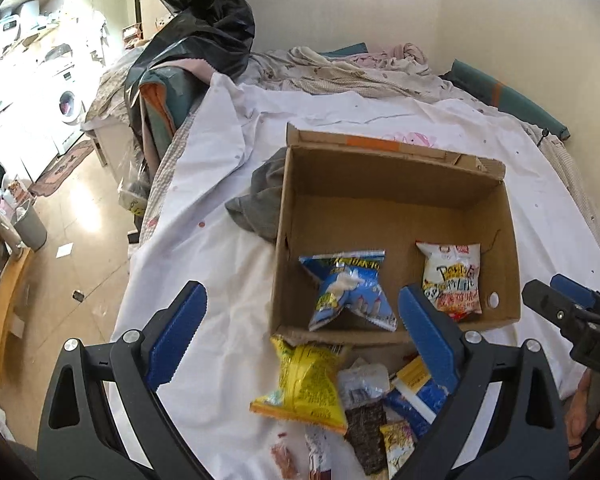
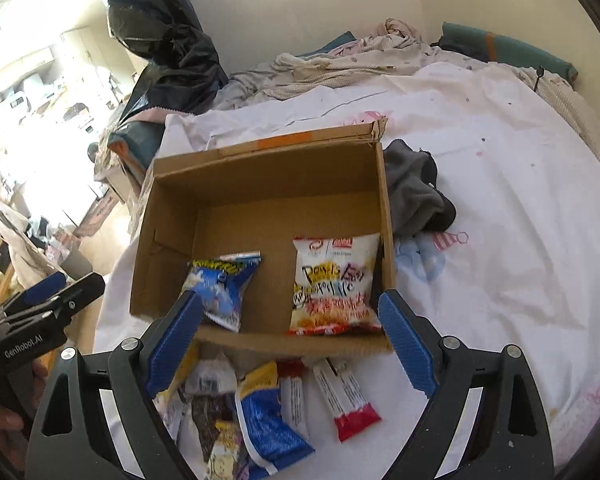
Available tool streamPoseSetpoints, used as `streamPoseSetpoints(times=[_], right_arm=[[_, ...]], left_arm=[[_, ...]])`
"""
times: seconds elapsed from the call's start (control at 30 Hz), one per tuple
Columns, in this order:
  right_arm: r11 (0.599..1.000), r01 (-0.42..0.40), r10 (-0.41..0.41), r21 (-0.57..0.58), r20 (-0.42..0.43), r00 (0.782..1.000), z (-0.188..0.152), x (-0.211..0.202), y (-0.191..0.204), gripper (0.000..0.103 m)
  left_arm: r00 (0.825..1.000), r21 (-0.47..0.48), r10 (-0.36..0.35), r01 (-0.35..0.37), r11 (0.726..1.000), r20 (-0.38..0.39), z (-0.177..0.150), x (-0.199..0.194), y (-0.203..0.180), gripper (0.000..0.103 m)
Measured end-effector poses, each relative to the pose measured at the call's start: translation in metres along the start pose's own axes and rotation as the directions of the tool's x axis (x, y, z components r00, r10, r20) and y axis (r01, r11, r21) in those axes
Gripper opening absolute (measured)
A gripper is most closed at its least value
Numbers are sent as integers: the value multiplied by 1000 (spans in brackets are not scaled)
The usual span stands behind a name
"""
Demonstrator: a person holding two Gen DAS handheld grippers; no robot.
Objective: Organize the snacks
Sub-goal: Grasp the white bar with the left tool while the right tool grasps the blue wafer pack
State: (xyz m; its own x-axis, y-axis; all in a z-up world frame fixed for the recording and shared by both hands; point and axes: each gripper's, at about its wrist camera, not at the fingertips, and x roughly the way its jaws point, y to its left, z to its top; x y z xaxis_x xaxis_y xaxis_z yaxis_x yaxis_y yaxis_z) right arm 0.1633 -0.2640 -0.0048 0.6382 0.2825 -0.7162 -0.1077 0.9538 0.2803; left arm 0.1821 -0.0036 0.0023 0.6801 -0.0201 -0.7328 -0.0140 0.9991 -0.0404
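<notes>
Both tongs, your left gripper and right gripper, gape empty | loose snacks heaped nearest, awaiting pickup | beyond, cardboard box holds blue packet and white packet, spaced apart, seemingly to sort.

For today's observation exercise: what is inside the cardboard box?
Inside the box lie two packets: a blue one and a white one. The rest of the floor is bare. Whatever lies beneath the packets is covered.
</notes>
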Motion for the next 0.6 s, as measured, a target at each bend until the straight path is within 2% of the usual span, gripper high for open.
streamPoseSetpoints(times=[0.17,0.47,0.6], right_arm=[[1000,-3,3,-2,-11,1000,-11,-8,4,92],[998,58,-56,35,-64,996,-29,-11,-11,92],[994,33,-21,104,-113,993,-35,-8,-31,92]], left_arm=[[1000,-12,4,-4,1000,-29,-13,-4,3,95],[995,-7,26,-26,1000,-94,-36,-4,3,95],[986,-9,39,-41,999,-160,-48,4,5,95]])
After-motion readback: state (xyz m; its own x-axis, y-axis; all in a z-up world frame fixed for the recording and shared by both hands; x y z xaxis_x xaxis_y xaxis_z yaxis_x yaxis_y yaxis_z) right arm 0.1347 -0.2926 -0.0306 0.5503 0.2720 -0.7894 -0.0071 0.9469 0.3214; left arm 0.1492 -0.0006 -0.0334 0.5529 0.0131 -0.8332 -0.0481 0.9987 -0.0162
